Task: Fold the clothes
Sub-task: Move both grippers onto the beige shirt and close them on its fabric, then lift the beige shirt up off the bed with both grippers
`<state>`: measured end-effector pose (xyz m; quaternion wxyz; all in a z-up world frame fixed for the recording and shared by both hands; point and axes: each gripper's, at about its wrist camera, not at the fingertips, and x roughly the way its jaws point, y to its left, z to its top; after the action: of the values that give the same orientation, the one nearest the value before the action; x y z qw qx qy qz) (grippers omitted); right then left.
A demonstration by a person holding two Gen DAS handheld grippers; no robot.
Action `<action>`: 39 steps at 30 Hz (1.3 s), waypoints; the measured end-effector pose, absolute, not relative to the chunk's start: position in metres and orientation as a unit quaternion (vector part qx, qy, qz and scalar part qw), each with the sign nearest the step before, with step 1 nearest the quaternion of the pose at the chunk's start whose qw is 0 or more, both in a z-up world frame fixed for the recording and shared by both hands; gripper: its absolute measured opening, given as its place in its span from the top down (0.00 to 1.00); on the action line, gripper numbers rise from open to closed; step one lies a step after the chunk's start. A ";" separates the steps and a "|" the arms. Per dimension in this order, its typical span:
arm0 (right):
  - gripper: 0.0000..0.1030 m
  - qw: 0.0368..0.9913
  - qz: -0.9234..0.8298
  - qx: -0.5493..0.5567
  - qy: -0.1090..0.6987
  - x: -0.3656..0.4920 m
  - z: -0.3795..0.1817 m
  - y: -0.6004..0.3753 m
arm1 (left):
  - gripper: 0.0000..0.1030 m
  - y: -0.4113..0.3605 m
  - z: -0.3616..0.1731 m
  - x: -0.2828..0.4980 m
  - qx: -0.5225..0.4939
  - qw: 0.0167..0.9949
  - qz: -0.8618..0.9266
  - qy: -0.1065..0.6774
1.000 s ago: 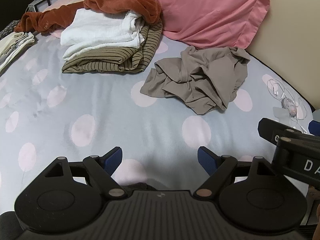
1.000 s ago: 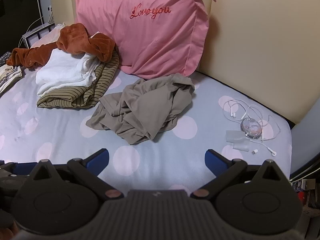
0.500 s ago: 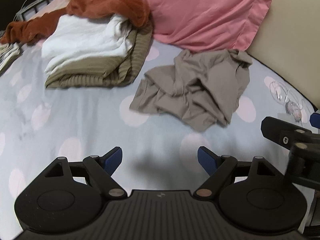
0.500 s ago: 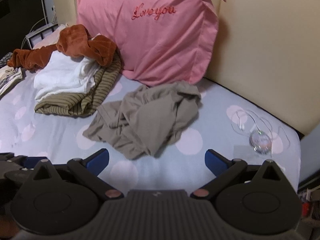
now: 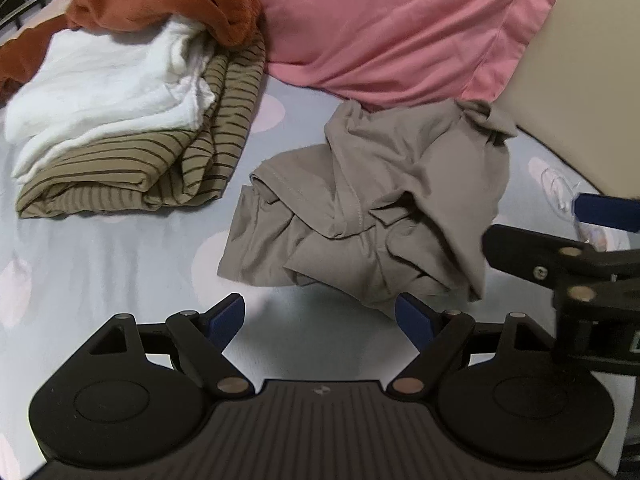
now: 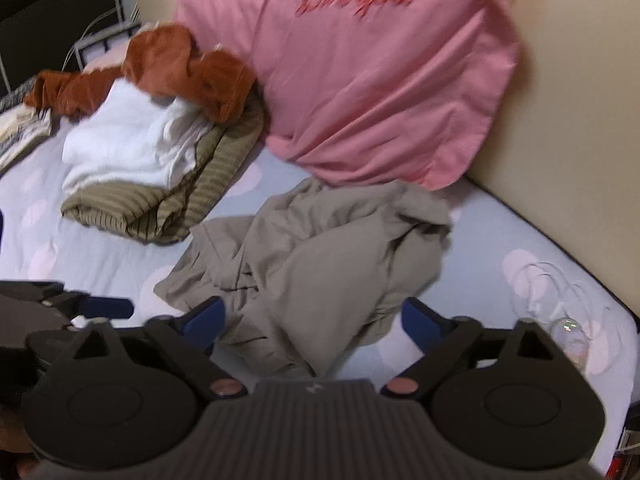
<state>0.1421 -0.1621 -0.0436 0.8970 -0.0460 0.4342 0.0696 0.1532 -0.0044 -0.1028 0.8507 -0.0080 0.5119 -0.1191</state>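
While we hover both tongs low over bed, crumpled grey shirt (image 5: 372,216) lies just ahead of them. Left tongs (image 5: 320,314) released, near shirt's front edge, not touching. Right tongs (image 6: 312,322) released, shirt's near fold between blue fingertips (image 6: 202,316), contact unclear. Bed sheet (image 5: 120,264) pale blue, pink dots. Pink pillow (image 6: 372,80) against cream headboard (image 6: 572,100). Folded stack (image 5: 132,136) left of shirt. Shirt bunched, long axis unclear.
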 end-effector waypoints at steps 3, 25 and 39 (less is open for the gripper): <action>0.32 0.888 0.075 -0.057 0.450 0.158 -0.057 -0.154 | 0.21 -0.003 -0.114 0.161 -0.016 0.845 -0.132 0.518; 0.95 0.865 0.081 -0.075 0.490 0.193 -0.087 -0.151 | 0.98 0.030 -0.141 0.192 -0.184 0.814 -0.188 0.518; 0.99 0.891 0.095 -0.070 0.439 0.181 -0.035 -0.155 | 1.00 0.064 -0.069 0.161 -0.176 0.852 -0.170 0.463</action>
<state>0.1811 -0.1550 -0.0354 0.8910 -0.0702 0.4385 0.0946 0.1612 0.0636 -0.0686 0.8521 -0.1763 0.4625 -0.1702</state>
